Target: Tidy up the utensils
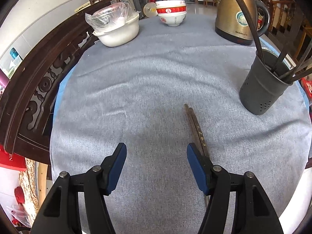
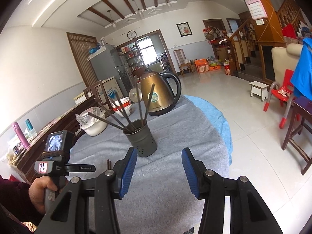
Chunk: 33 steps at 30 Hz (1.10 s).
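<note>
Both tongs, left (image 1: 156, 157) and right (image 2: 159, 160), gape wide over wrinkled grey cloth (image 1: 136, 89) beside slender dark chopsticks (image 1: 196, 128).

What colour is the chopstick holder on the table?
Dark grey chopstick holder with small drain holes, clearest in the left wrist view.

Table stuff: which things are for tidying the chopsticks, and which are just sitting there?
For the job:
loose chopsticks lying on the cloth
dark holder with chopsticks standing in it

Just sitting there:
gold kettle
stacked bowls
white basin with plastic bag
</note>
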Motion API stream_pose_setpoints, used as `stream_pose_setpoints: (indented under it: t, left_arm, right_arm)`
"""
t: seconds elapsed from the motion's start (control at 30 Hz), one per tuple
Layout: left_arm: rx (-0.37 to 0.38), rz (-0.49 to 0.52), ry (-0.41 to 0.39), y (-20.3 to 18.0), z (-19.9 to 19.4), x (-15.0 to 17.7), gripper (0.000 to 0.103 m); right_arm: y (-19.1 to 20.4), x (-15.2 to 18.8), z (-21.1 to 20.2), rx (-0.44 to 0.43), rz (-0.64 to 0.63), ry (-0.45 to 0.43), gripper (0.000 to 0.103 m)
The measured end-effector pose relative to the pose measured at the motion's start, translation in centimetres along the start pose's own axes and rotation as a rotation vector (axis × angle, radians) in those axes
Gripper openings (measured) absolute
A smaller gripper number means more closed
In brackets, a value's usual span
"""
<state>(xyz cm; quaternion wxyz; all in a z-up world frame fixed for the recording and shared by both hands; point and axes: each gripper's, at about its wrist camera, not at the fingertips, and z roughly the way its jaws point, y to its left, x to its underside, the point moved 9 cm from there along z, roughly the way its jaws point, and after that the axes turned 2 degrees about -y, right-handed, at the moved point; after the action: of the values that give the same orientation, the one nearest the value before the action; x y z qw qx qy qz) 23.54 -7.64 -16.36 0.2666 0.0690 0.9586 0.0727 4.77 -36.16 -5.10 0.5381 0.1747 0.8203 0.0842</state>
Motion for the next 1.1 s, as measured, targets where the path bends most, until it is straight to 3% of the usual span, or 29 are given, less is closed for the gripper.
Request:
stream_pose_setpoints:
  t: [0.43, 1.1]
  left_arm:
    - [0.033, -0.006, -0.029, 0.9, -0.4, 0.3, 0.065]
    - [0.064, -0.057, -0.009, 2.9, 0.1, 1.9, 0.065]
  right_arm:
    - [3.1, 0.1, 0.5, -0.011, -0.058, 0.003, 0.052]
    - [6.6, 0.8, 1.2, -0.056, -0.103, 0.017, 0.052]
